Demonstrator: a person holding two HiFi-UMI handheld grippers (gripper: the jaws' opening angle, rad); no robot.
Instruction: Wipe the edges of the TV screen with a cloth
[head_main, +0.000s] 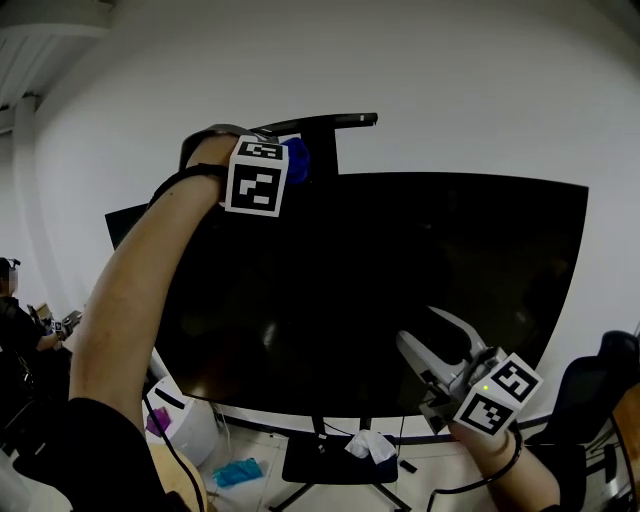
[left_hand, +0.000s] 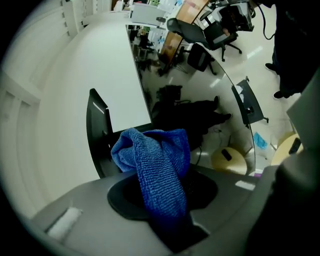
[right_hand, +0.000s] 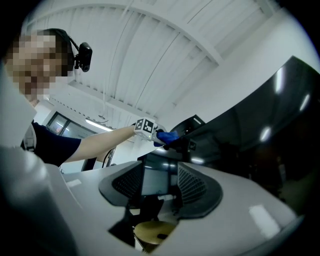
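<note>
The big black TV screen fills the middle of the head view. My left gripper is raised to the screen's top edge, left of centre, and is shut on a blue cloth. In the left gripper view the cloth bulges out of the shut left gripper and lies against the TV's top edge. My right gripper hovers in front of the screen's lower right part with its jaws apart. In the right gripper view the right gripper is open and holds nothing.
A black bracket rises behind the TV's top edge. Below are the stand's base with a crumpled white tissue, a white bin and a turquoise item. An office chair stands right; a person sits far left.
</note>
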